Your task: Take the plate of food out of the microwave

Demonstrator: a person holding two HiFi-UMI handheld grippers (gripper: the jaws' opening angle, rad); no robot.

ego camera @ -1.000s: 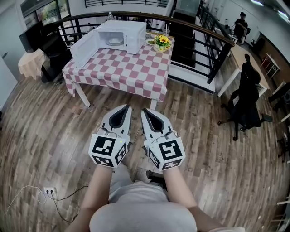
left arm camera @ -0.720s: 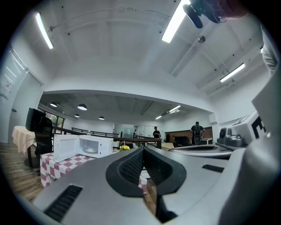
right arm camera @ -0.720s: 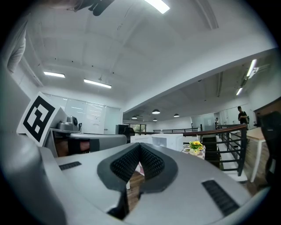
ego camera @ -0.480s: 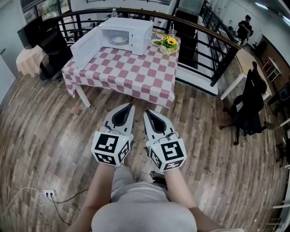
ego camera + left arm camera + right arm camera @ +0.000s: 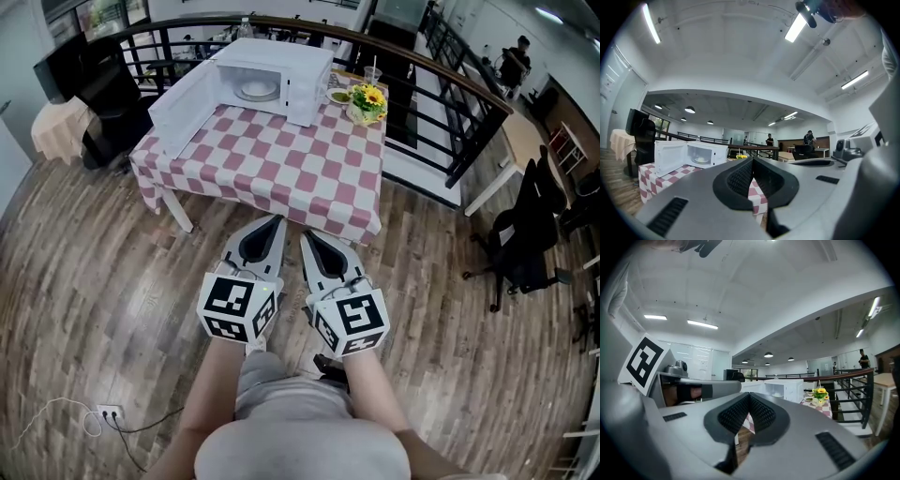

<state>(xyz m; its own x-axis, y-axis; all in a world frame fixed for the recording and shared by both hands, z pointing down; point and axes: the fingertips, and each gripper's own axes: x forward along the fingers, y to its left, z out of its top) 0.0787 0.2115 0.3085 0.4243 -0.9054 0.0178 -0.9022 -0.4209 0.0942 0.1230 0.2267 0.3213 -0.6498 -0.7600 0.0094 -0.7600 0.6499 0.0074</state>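
Left gripper (image 5: 277, 221): fingers (image 5: 737, 177) pressed together, nothing between them. Right gripper (image 5: 306, 236): same, tips meeting, empty. Both point level, side by side, just short of the desk (image 5: 281, 169) edge, over the wood floor (image 5: 103, 272).

Plate of food (image 5: 257, 90) sits inside the microwave (image 5: 305, 73) at the desk's far end. Door (image 5: 180, 105) swung wide to the left.

Step in hand, as I read it: the approach. To do it well, line up on the open cavity and spread the fingers before reaching in. Enter low and level at the plate's rim. Mind the door on the left and the flowers (image 5: 367, 97) on the right.
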